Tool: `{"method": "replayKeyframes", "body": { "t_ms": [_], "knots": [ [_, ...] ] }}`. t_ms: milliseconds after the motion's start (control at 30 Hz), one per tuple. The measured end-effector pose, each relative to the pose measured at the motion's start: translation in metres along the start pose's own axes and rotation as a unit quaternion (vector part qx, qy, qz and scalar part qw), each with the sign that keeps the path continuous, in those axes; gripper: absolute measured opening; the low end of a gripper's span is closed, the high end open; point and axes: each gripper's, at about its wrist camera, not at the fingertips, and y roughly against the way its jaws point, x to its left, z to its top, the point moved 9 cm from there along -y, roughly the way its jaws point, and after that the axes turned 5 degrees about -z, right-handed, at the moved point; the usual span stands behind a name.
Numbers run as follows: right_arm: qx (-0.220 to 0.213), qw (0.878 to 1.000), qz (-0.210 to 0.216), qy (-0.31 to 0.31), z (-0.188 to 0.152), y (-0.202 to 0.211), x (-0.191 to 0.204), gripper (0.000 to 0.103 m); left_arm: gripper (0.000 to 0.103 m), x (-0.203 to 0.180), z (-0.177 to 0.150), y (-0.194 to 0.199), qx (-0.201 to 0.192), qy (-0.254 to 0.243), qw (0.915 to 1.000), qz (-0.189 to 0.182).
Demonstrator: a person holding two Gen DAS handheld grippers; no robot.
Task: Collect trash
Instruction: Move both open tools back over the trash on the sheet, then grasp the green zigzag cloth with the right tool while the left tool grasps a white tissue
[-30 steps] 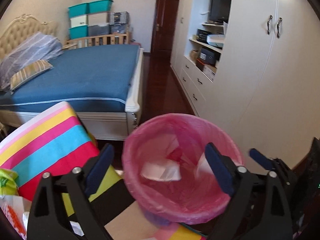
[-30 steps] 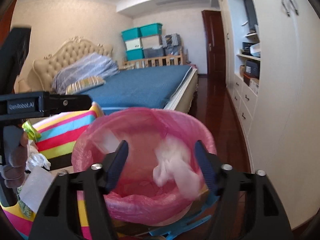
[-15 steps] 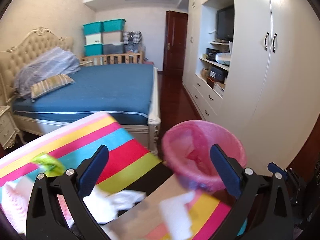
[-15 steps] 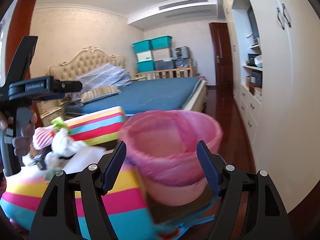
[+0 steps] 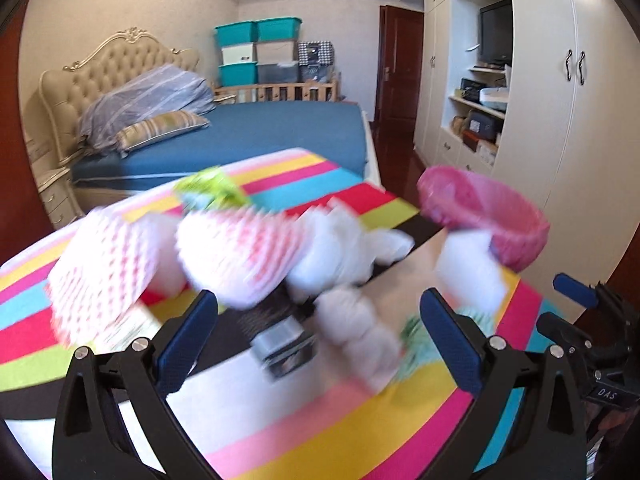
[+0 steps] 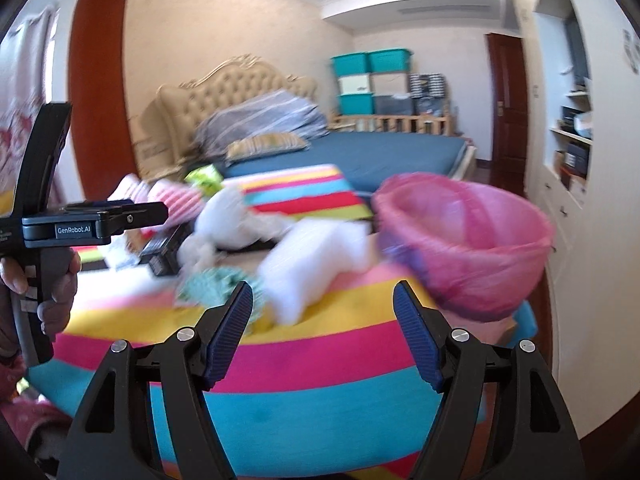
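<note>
A bin with a pink liner [image 5: 492, 216] [image 6: 464, 240] stands at the right edge of the striped table [image 5: 320, 432]. Blurred trash lies on the table: two pink-and-white foam nets [image 5: 236, 252], crumpled white tissue [image 5: 344, 240], a white foam piece [image 5: 468, 268] [image 6: 316, 264], a green wrapper [image 5: 212, 188], a teal crumpled scrap [image 6: 212, 284] and a small dark box [image 5: 286, 344]. My left gripper [image 5: 318, 300] hangs open over the pile with nothing between its pads. My right gripper [image 6: 322, 288] is open and empty in front of the foam piece, left of the bin.
A bed with a blue cover [image 5: 256, 136] lies behind the table. White wardrobes with shelves [image 5: 560, 120] line the right wall beside a dark door [image 5: 400, 60]. A hand [image 6: 56, 292] holds the left gripper's handle at the left of the right wrist view.
Both grippers have drawn back from over the bin to the table, so the bin now sits at the right. A white tissue seen between the right jaws earlier is gone from them.
</note>
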Motion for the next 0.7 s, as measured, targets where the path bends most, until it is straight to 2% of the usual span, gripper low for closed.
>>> {"method": "replayKeyframes", "body": {
  "t_ms": [233,400,600,633,667,700],
  "knots": [
    [0.014,0.998,0.034,0.054,-0.01,-0.013,0.048,0.068,0.098,0.03,-0.036,0.01,0.019,0.029,0.9993,0.015],
    [0.038,0.995,0.038,0.081,-0.01,-0.032,0.065,0.066,0.098,0.032,-0.044,0.012,0.027,0.031,0.9991,0.012],
    [0.077,0.991,0.03,0.105,-0.011,-0.058,0.073,0.059,0.097,0.027,-0.044,0.018,0.022,0.03,0.9993,0.007],
    [0.085,0.99,0.028,0.107,-0.014,-0.061,0.074,0.055,0.097,0.027,-0.045,0.018,0.024,0.032,0.9992,0.004],
    [0.094,0.989,0.027,0.109,-0.018,-0.064,0.074,0.041,0.097,0.027,-0.047,0.018,0.026,0.035,0.9991,0.001],
    [0.092,0.99,0.035,0.103,-0.018,-0.065,0.074,0.039,0.097,0.026,-0.048,0.018,0.027,0.036,0.999,-0.001]
  ]
}}
